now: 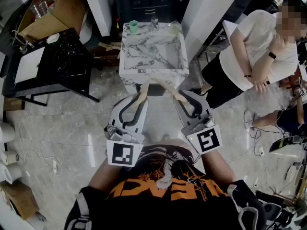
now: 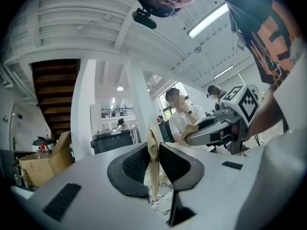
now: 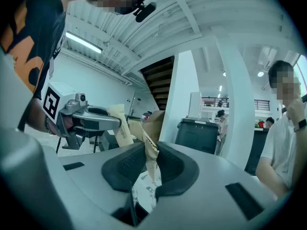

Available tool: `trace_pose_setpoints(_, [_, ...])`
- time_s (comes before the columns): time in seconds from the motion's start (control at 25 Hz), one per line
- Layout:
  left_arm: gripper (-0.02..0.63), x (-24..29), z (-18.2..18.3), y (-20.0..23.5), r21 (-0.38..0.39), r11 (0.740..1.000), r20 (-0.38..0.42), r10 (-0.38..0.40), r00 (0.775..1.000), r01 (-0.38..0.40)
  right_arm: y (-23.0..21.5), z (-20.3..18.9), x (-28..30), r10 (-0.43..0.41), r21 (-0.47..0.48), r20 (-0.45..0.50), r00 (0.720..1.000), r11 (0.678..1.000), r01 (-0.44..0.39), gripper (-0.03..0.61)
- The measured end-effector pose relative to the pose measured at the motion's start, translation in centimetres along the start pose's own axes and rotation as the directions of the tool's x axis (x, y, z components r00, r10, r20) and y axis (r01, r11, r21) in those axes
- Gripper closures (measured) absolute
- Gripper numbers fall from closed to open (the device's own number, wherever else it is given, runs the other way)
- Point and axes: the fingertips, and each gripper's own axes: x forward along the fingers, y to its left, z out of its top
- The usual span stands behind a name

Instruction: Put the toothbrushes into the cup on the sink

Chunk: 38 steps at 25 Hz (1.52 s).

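Observation:
Both grippers are raised in front of the marble sink [image 1: 125,56]. A tan paper-wrapped toothbrush [image 1: 143,91] sticks out of my left gripper [image 1: 139,97], which is shut on it; the pads pinch the wrapper [image 2: 153,152] in the left gripper view. My right gripper [image 1: 181,98] is shut on a second wrapped toothbrush [image 1: 169,87], its crumpled paper [image 3: 149,150] caught between the pads. The two wrappers angle toward each other just short of the sink's front edge. A green cup [image 1: 133,27] stands on the sink's back left corner, beyond both grippers.
A faucet [image 1: 154,22] and a clear glass [image 1: 174,28] stand at the back of the sink. A black table [image 1: 62,61] and a cardboard box [image 1: 53,8] are to the left. A person [image 1: 249,47] stands at the right. Paper rolls [image 1: 7,147] lie on the floor at the left.

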Motion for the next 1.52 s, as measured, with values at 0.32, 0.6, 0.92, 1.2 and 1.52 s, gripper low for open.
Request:
trace_pose_setpoints(0.32, [0.531,-0.6,-1.2,1.4,-0.001,1.0,0.001,-0.024,1.0,0.024,1.3,-0.8,0.8,-0.026,0.015,-0.013,1.0,1.0,0.026,0.497])
trace_pose_setpoints(0.6, [0.531,2.9,-2.3,2.0,-0.011,0.998,-0.015,-0.061,0.998,0.061,-2.1,-2.0,1.5,-0.079,0.08,-0.014,0.997,0.994,0.08,0.495])
trace_pose_setpoints(0.92, [0.531,11.1,-4.1,5.0,0.036,0.999,-0.066,-0.03,0.997,0.033,-9.2,-4.3,6.7,-0.043,0.108,0.032,0.999,0.993,0.04,0.495])
trace_pose_setpoints(1.2, [0.531,18.8,-3.1,8.1,0.06,0.998,-0.093,0.041,0.995,-0.036,-16.4,-4.4,11.5,0.011,0.128,0.077,0.997,0.992,-0.021,0.495])
trace_pose_setpoints(1.52, [0.531,23.4,-3.8,11.1,0.011,0.994,-0.095,0.109,0.99,-0.108,-20.9,-6.7,16.0,0.052,0.144,0.058,0.997,0.988,-0.06,0.495])
